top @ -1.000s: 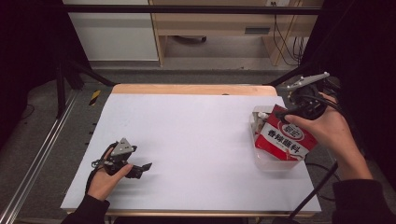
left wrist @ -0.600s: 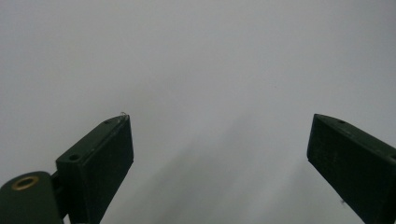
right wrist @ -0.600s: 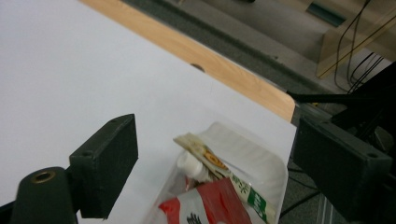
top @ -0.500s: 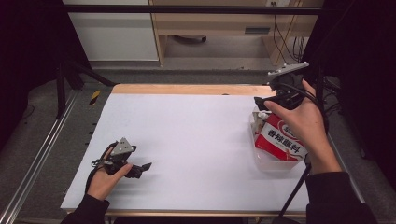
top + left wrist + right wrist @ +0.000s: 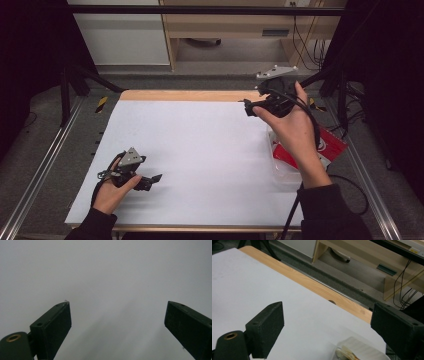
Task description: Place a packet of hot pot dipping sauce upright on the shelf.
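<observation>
Since 1 s ago my right claw (image 5: 246,107) has left the red packet (image 5: 327,147) in its clear tray (image 5: 280,175) at the bench's (image 5: 200,140) right edge, jaws just opening, now wide w/ nothing between; left claw (image 5: 159,177) wide, empty, resting; I'd clear the tray fully before any re-approach.

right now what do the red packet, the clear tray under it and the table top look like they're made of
Red packet: probably glossy plastic film or coated paper; flat, printed red and white, with a slight sheen.
Clear tray: apparently thin transparent plastic; the white surface shows through its wall, and its rim looks pale and rounded in the right gripper view.
Table top: matt white sheet, likely laminate or paper, over wood-grain board showing at the far edge.
</observation>
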The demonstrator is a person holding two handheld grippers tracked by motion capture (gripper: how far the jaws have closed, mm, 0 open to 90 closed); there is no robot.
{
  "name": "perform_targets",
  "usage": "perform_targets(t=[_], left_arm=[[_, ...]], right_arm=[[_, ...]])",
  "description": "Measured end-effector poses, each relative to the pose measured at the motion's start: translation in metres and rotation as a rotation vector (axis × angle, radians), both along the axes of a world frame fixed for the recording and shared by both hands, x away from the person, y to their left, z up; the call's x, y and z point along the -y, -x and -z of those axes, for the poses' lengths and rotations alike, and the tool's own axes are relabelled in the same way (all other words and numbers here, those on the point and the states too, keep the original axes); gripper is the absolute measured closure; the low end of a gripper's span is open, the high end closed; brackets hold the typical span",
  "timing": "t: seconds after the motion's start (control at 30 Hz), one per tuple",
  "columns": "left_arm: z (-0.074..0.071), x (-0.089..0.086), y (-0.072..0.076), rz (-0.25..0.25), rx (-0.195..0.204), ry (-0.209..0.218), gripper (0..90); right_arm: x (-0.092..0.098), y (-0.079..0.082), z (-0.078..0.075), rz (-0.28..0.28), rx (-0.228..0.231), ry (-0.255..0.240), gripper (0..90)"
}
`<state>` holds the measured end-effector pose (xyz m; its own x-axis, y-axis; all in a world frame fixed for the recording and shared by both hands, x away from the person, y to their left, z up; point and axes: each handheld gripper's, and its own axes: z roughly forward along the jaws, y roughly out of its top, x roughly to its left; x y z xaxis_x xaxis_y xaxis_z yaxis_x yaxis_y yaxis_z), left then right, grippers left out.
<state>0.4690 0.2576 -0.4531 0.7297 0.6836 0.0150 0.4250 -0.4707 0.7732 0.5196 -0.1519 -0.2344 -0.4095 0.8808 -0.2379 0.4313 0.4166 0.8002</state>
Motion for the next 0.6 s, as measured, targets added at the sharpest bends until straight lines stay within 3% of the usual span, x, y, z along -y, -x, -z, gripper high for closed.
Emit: perform_targets(t=[0.27,0.6], left_arm=[[0.0,-0.001,0.0,-0.003,0.0,0.002,6.7],[0.0,-0.002,0.0,-0.005,0.001,-0.001,6.5]], right_arm=[[-0.034,0.002,0.025,-0.048,0.003,-0.021,11.7],[-0.05,0.002,0.064,-0.065,-0.023,-0.064,11.7]])
